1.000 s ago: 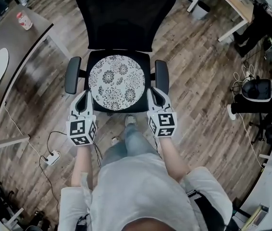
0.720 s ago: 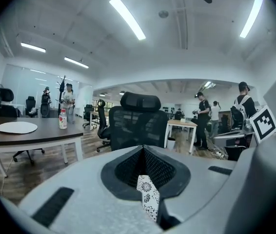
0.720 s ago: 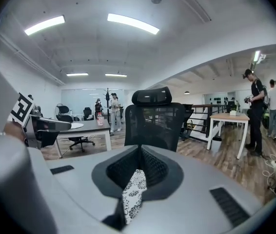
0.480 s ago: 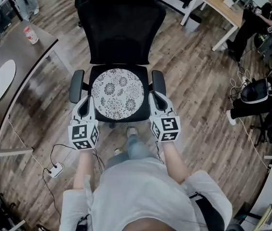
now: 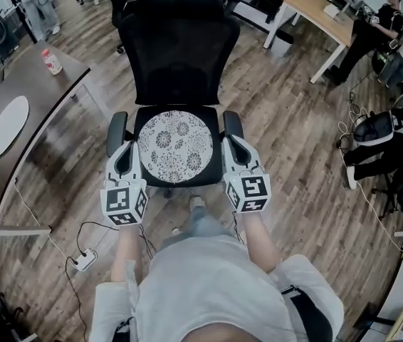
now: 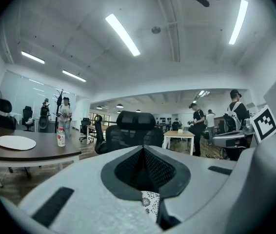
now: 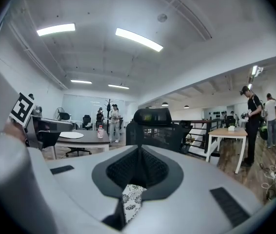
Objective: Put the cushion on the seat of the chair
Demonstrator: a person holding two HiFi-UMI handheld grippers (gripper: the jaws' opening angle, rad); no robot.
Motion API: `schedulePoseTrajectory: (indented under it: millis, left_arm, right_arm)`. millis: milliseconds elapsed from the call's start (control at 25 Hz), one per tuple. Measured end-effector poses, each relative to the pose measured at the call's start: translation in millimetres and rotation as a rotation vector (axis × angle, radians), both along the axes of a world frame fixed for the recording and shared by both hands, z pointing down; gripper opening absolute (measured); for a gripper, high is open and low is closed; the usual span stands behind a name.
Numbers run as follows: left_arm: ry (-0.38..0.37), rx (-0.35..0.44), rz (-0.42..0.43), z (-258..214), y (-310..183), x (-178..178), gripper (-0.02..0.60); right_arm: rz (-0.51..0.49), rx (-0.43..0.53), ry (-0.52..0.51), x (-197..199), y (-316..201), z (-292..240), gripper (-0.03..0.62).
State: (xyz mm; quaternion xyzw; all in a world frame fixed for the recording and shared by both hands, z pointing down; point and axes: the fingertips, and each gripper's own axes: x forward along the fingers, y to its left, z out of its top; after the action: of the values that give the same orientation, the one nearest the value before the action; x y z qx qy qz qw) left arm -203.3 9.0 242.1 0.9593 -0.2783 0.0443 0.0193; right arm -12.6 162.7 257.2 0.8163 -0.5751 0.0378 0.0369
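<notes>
A round white cushion (image 5: pixel 175 147) with a black flower print hangs level over the seat (image 5: pixel 213 177) of a black mesh office chair (image 5: pixel 179 45), between its armrests. My left gripper (image 5: pixel 132 150) is shut on the cushion's left edge. My right gripper (image 5: pixel 227 147) is shut on its right edge. In the left gripper view a strip of the cushion (image 6: pixel 151 202) sticks out below the closed jaws of the left gripper (image 6: pixel 145 179). The right gripper view likewise shows the patterned cloth (image 7: pixel 132 199) pinched by the right gripper (image 7: pixel 139 172). Whether the cushion touches the seat is hidden.
A dark table (image 5: pixel 41 95) at the left bears a white plate (image 5: pixel 8 125) and a bottle (image 5: pixel 52 61). A wooden desk (image 5: pixel 322 6) and people (image 5: pixel 372 34) are at the back right. A power strip (image 5: pixel 84 261) with cable lies on the wood floor near my foot (image 5: pixel 196 204).
Both grippers have come up with the cushion still pinched between them, and they sit lower in the head view. More of the chair's backrest shows now.
</notes>
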Motion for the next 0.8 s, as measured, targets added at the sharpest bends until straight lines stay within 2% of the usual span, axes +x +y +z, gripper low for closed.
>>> schedulePoseTrajectory:
  millis: [480,800]
  left_arm:
    - [0.075,0.035,0.002,-37,16,-17,0.011]
    - [0.093,0.070,0.001,-53,27,-26,0.011]
  right_arm:
    - [0.020,0.093,0.039,-14,21,-44,0.021]
    - [0.034,0.125,0.057,-20,35,-56,0.021]
